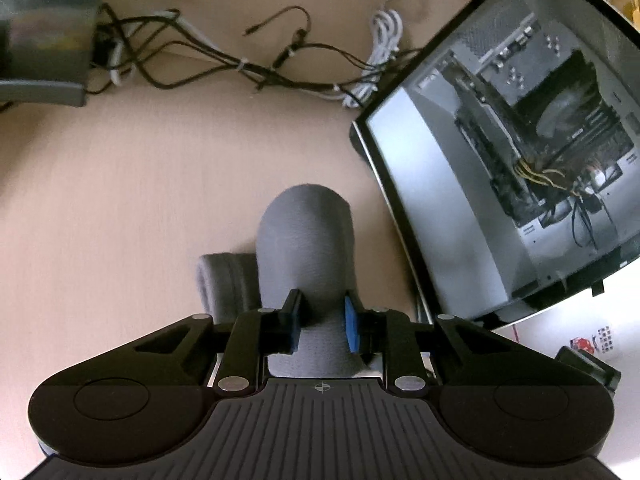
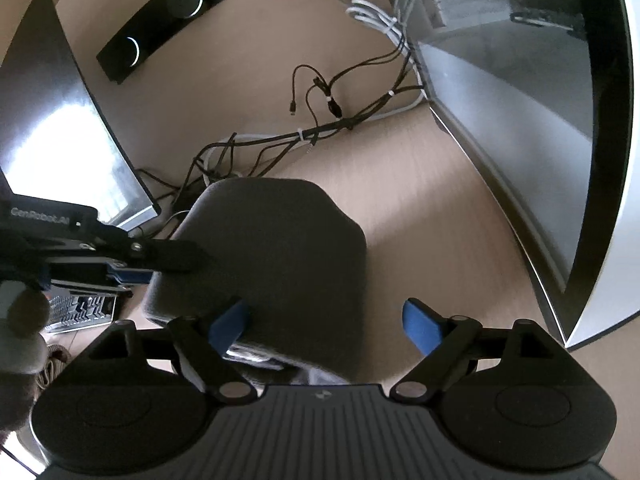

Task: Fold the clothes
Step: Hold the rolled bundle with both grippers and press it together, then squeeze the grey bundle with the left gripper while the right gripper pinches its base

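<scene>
A folded grey garment (image 1: 306, 248) lies on a light wooden desk (image 1: 140, 184). My left gripper (image 1: 322, 320) is shut on the garment's near fold, blue pads pressing both sides. In the right wrist view the same garment (image 2: 280, 248) looks dark grey and folded thick. My right gripper (image 2: 326, 322) is open, its blue pads spread wide around the garment's near edge without pinching it. The left gripper (image 2: 176, 258) enters that view from the left, clamped on the garment's left side.
An open computer case (image 1: 520, 152) stands at the right, close to the garment. A tangle of black and white cables (image 1: 240, 64) lies behind. A monitor (image 2: 60, 140) stands at the left and a black speaker bar (image 2: 160, 20) at the back.
</scene>
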